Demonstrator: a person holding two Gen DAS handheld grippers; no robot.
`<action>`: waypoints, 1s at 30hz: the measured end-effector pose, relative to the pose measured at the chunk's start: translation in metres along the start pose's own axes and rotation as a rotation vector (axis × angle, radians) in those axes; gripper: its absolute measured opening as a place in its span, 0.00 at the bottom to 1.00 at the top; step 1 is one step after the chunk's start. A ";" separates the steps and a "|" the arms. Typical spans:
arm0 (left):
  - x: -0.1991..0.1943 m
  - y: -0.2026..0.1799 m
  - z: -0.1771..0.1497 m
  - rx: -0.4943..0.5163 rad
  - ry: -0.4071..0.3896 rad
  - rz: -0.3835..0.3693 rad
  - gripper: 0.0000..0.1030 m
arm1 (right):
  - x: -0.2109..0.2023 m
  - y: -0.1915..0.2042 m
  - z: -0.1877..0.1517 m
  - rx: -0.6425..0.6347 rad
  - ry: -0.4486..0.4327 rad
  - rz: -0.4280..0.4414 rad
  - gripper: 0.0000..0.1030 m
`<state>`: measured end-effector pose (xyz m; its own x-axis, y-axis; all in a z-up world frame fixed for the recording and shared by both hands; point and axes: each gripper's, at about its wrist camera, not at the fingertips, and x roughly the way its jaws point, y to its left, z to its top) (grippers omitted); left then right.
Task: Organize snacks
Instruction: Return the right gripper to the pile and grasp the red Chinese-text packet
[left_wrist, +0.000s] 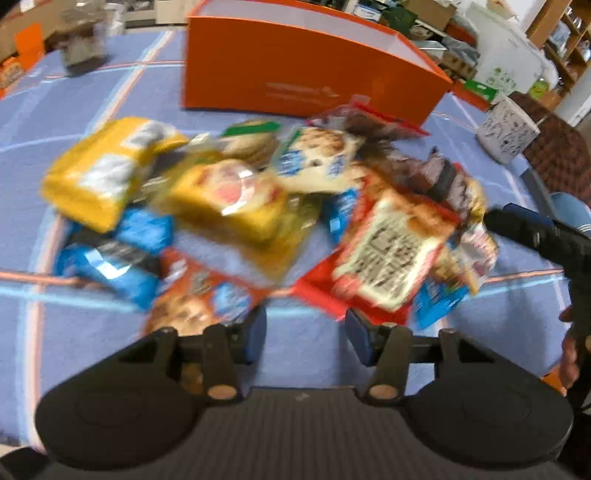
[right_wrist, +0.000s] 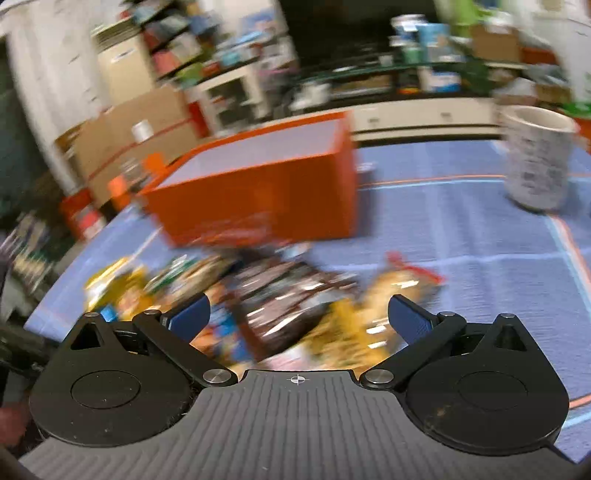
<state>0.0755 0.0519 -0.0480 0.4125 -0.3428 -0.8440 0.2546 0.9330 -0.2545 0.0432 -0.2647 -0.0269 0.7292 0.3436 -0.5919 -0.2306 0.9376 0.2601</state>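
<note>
A pile of snack packets (left_wrist: 258, 206) lies on the blue tablecloth in front of an open orange box (left_wrist: 303, 62). It holds yellow packets (left_wrist: 107, 170), blue ones (left_wrist: 110, 258) and a red one with a white label (left_wrist: 388, 251). My left gripper (left_wrist: 306, 338) is open and empty, just short of the pile's near edge. My right gripper (right_wrist: 299, 314) is open wide and empty, hovering over the pile (right_wrist: 295, 306). The orange box (right_wrist: 266, 192) stands just behind it. Both views are blurred.
A patterned white cup (right_wrist: 535, 158) stands on the cloth at the right, and shows in the left wrist view (left_wrist: 506, 129). A clear jar (left_wrist: 83, 40) stands at the far left. The right gripper's black body (left_wrist: 546, 236) enters from the right. Cluttered shelves surround the table.
</note>
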 end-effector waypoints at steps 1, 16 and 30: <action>-0.007 0.005 -0.003 -0.002 -0.015 -0.010 0.53 | 0.003 0.012 -0.002 -0.040 0.019 0.034 0.94; -0.059 0.031 -0.023 -0.122 -0.135 -0.045 0.67 | 0.050 0.096 -0.031 -0.159 0.237 0.223 0.89; -0.018 -0.001 -0.011 -0.085 -0.062 -0.105 0.67 | 0.028 0.092 -0.049 -0.148 0.156 0.128 0.86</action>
<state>0.0582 0.0581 -0.0383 0.4415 -0.4430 -0.7803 0.2256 0.8965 -0.3813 0.0103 -0.1662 -0.0571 0.5822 0.4535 -0.6748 -0.4152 0.8794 0.2328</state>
